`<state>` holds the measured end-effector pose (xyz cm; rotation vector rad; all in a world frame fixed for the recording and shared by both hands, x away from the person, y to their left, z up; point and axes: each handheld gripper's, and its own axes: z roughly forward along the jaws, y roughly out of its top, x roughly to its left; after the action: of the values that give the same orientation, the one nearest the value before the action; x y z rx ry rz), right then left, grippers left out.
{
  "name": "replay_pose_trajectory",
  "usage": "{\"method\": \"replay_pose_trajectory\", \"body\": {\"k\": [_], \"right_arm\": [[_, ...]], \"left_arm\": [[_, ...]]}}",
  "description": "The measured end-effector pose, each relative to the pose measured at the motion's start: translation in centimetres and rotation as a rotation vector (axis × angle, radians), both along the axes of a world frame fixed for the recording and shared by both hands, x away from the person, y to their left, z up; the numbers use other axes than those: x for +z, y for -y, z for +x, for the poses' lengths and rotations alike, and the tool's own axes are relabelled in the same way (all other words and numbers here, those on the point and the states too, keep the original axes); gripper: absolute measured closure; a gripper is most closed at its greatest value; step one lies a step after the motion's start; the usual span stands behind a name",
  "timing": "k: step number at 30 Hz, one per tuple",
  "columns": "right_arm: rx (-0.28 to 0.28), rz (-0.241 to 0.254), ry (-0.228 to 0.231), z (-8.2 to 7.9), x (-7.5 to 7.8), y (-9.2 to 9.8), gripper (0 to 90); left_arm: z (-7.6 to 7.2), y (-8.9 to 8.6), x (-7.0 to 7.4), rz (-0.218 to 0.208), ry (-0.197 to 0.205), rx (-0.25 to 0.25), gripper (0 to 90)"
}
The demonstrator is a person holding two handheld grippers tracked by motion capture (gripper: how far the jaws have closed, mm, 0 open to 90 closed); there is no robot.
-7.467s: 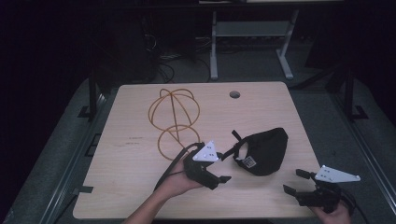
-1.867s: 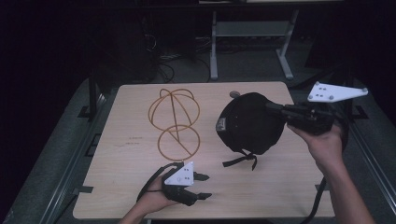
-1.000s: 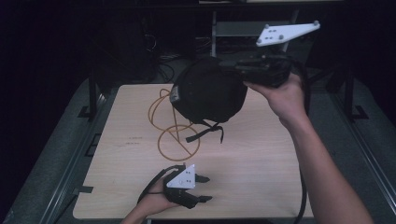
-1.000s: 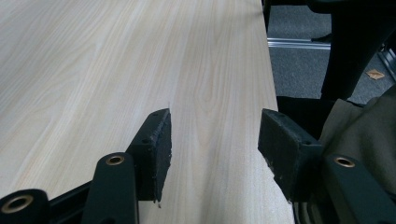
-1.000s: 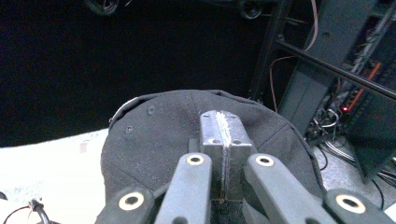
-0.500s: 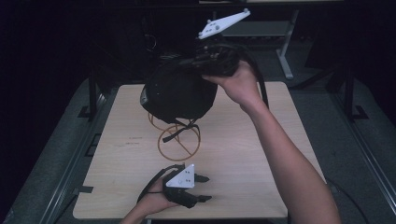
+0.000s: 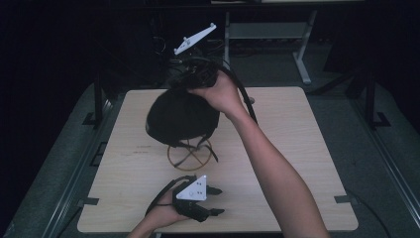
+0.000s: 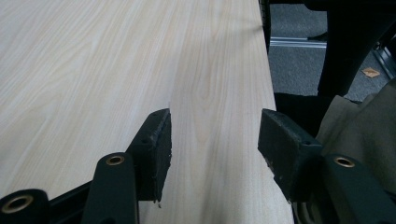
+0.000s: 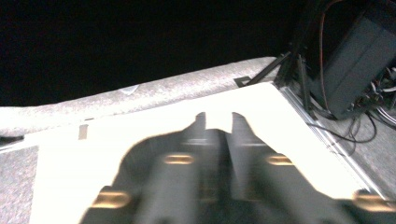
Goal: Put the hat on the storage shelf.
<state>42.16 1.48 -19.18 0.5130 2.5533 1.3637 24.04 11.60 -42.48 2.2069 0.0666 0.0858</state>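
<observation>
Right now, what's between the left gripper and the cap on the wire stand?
In the high view, only bare tabletop lies between the left gripper and the wire stand under the black cap. The left gripper view shows bare wood between its open jaws.

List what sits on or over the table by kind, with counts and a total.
Black caps: 1
Orange wire stands: 1
Handheld grippers: 2, the left gripper near the table's front edge and the right gripper at the cap
Total: 4
</observation>
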Motion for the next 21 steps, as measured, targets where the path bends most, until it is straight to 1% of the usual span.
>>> {"method": "replay_pose_trajectory", "body": {"k": [2, 3, 4, 5, 6, 10, 14, 16, 17, 18, 20, 21], "right_arm": [[-0.007, 0.004, -0.002, 0.1, -0.2, 0.1, 59.6], [-0.011, 0.011, -0.014, 0.1, -0.3, 0.3, 59.3], [-0.005, 0.012, -0.007, 0.2, -0.3, 0.6, 57.8], [-0.015, 0.016, -0.015, 0.1, -0.3, 0.8, 55.8], [-0.014, 0.014, -0.009, 0.2, -0.4, 1.0, 54.4], [-0.028, 0.034, -0.034, 0.3, -0.7, 2.3, 50.1], [-0.041, 0.051, -0.058, 0.5, -1.4, 3.6, 47.0], [-0.048, 0.059, -0.068, 0.7, -1.7, 4.2, 45.5], [-0.05, 0.061, -0.067, 0.8, -1.9, 4.5, 45.0], [-0.05, 0.064, -0.077, 0.8, -2.0, 4.7, 44.2], [-0.055, 0.069, -0.076, 1.0, -2.3, 5.2, 42.1], [-0.062, 0.072, -0.078, 1.0, -2.4, 5.5, 41.1]], "left_arm": [[0.0, 0.0, 0.0, 0.002, 0.001, 0.0, 43.9], [0.0, 0.0, -0.1, 0.004, 0.0, 0.001, 43.9], [0.0, 0.0, -0.1, 0.004, 0.002, 0.0, 43.7], [0.0, 0.1, -0.1, 0.003, 0.002, -0.001, 43.6], [0.0, 0.1, -0.1, 0.002, 0.003, 0.002, 43.3], [0.1, 0.1, -0.1, 0.003, -0.002, 0.015, 41.5], [0.3, 0.0, -0.1, 0.006, -0.004, 0.026, 39.2], [0.5, 0.0, -0.1, 0.008, -0.005, 0.039, 37.2], [0.5, 0.0, -0.1, 0.009, -0.005, 0.043, 36.4], [0.6, 0.0, -0.1, 0.004, -0.008, 0.049, 35.5], [0.7, -0.1, -0.1, 0.009, -0.01, 0.06, 33.8], [0.7, -0.1, -0.2, 0.004, -0.009, 0.069, 32.4]]}}
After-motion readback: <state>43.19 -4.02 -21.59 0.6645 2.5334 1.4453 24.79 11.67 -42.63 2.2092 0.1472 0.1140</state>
